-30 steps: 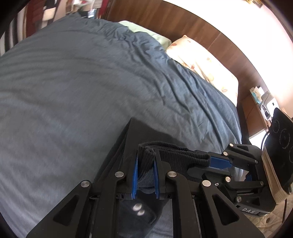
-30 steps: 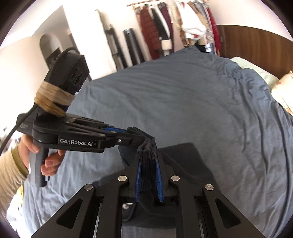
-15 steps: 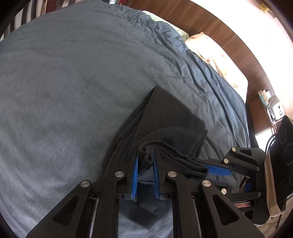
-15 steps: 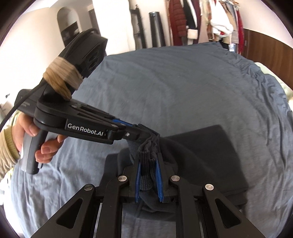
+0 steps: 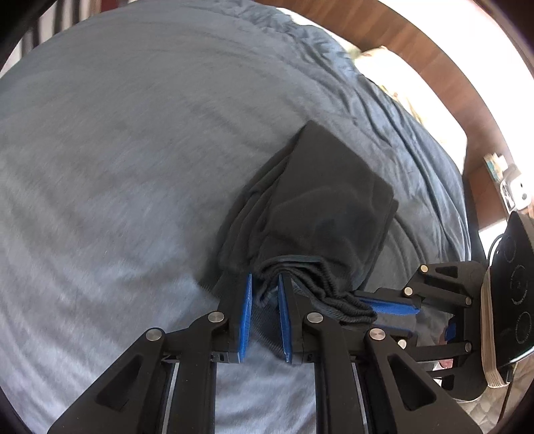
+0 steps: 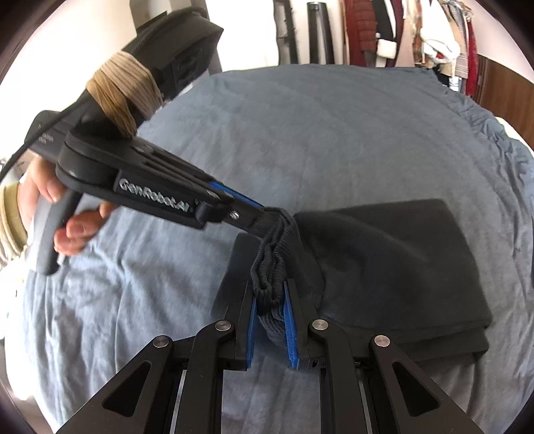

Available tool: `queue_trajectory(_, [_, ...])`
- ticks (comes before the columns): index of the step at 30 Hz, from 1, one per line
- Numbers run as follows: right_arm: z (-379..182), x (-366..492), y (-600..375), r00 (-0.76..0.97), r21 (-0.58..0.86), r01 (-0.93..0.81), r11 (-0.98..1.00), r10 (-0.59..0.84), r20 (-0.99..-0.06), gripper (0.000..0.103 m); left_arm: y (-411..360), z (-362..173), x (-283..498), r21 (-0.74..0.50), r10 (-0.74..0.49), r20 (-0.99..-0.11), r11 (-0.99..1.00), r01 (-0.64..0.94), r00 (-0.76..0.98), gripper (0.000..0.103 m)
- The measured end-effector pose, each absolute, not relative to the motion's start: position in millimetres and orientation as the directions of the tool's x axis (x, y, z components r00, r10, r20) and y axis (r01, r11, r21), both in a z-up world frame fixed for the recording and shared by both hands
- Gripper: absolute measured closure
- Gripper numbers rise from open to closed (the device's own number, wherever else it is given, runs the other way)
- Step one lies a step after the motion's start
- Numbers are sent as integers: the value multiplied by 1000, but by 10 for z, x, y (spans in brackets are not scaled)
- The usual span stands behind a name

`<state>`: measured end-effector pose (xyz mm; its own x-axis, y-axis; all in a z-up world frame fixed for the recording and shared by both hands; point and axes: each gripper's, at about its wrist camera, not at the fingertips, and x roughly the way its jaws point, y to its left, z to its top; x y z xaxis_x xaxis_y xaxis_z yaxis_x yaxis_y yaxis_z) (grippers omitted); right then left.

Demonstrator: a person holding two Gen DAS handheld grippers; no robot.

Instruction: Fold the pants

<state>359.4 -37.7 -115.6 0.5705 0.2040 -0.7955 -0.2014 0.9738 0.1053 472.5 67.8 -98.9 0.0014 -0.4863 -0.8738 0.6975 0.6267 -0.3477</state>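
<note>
The dark grey pants lie partly folded on the blue bed cover, with the ribbed waistband lifted toward me. My left gripper is shut on the waistband's edge. My right gripper is shut on the ribbed waistband a short way along. Each gripper shows in the other's view: the right one at right, the left one at left with a hand on its handle. The folded pants spread to the right in the right wrist view.
The blue bed cover fills both views. Pillows and a wooden headboard lie at the far end. A bedside stand is at right. Hanging clothes line the wall.
Both grippers have carried the waistband forward and down over the pants. More of the folded cloth now lies flat on the bed ahead of them. Both stay shut.
</note>
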Motion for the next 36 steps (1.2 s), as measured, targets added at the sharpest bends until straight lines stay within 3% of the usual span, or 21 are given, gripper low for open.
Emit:
queue_trajectory(4, [-1248,3562,-329,551,106,-212,971,209,-808,86,966,-983,4740,-390,-513,-857,707,590,49,85])
queue_trajectory(7, [-1298,3556,-321,540,111,-210,971,210,-815,86,1117,-977,4706,-477,-581,-811,723,500,67,77])
queue_trajectory(13, [-1298,3504,-298,547,87,-231,969,203,-812,86,1160,-1091,4563,-620,-678,-734,692,369,38,69])
queue_trajectory(20, [-1373,3403,-245,527,133,-265,955,259,-809,79,1049,-1191,4510,-617,-662,-750,709,340,19,52])
queue_trajectory(29, [-1414,3296,-195,486,215,-321,922,355,-799,76,842,-1295,4542,-544,-594,-804,754,368,31,50])
queue_trajectory(36, [-1074,3305,-521,643,171,-167,971,239,-727,76,868,-1357,4602,-571,-608,-794,757,317,20,50])
